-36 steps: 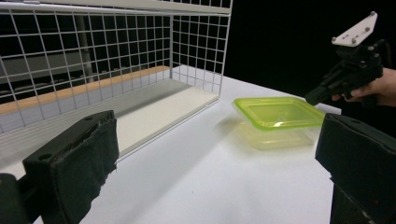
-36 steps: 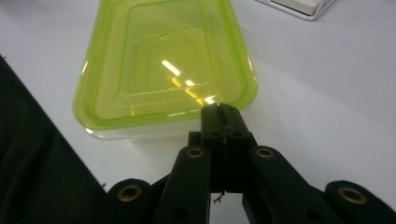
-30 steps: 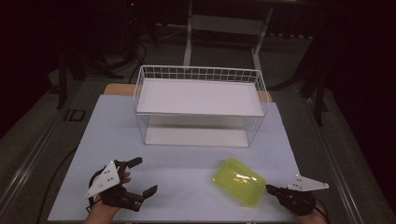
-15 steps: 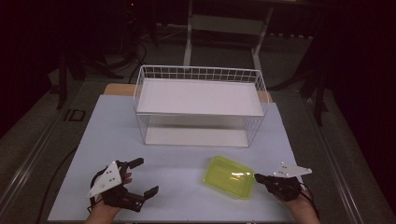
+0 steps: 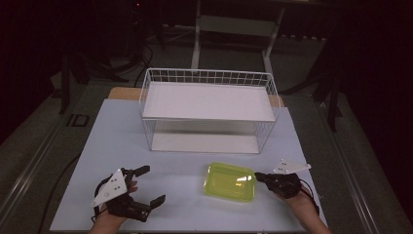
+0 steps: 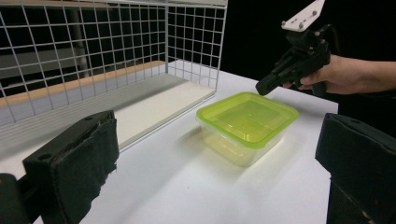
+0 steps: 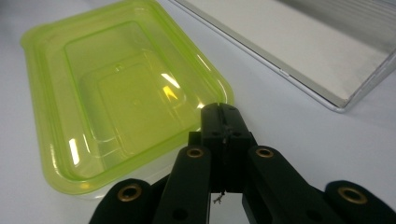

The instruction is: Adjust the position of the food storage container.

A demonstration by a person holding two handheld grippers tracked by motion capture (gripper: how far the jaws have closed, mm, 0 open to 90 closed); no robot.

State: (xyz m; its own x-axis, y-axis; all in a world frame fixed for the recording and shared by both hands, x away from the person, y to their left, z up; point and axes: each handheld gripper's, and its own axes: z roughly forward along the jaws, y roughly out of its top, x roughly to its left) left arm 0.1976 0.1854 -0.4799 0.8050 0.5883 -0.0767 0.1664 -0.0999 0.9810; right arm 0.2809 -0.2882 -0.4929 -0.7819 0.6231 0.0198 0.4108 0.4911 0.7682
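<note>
The yellow-green lidded container point(image 5: 230, 182) is sitting on the white surface point(image 5: 117, 141), just in front of the wire basket rack point(image 5: 209, 109) and not yet on either shelf. The right tongs point(image 5: 260, 177) are clenched, tips touching the container's near rim with nothing gripped, judged a nudge. The left tongs point(image 5: 148, 185) are being held released, well apart.

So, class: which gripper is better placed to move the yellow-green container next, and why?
Probably the right gripper: its shut jaws sit at the yellow-green container's right edge, though a grip is not clear. The left gripper is open but well apart on the table.
</note>
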